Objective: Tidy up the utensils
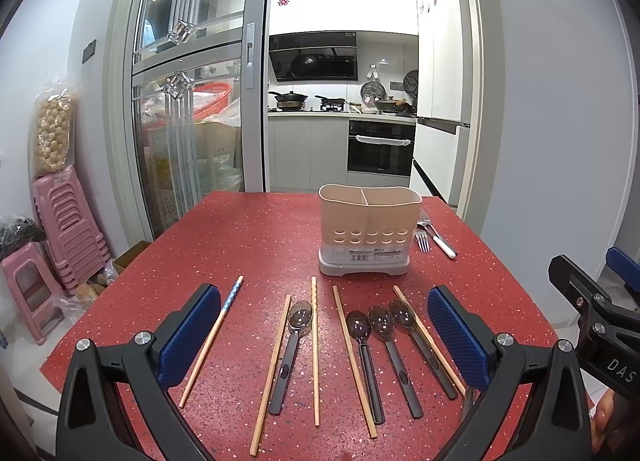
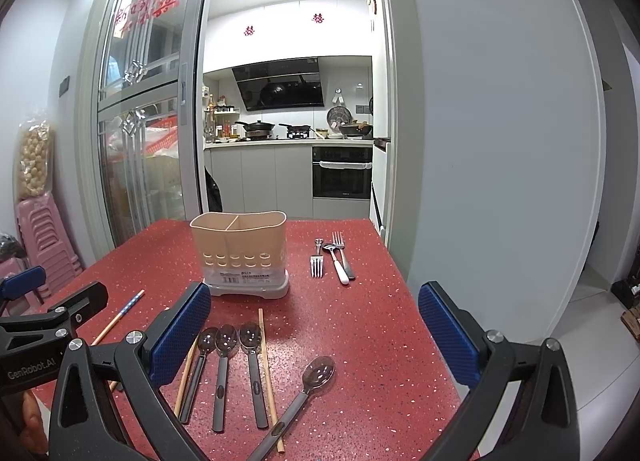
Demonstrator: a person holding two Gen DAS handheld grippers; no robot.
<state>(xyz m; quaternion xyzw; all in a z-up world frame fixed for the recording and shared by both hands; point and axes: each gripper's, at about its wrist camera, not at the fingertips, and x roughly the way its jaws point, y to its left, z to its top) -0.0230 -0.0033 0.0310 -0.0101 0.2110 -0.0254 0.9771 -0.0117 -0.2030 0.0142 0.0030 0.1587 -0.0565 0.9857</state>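
Both tools spread wide, holding nothing: left tool [image 1: 324, 337], right tool [image 2: 314, 335]. Beige caddy [image 1: 370, 235] upright mid red counter [image 1: 240, 241], compartments look bare. Chopsticks [image 1: 315, 353] and dark spoons [image 1: 364, 365] lie flat in front; forks [image 2: 334, 257] just right of caddy.

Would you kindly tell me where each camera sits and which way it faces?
Left wrist: on the left gripper, facing chopsticks and spoons; the right gripper's tip shows beside it.
Right wrist: on the right gripper, facing forks; the left gripper's tip shows.
Shared: the red table and beige holder.
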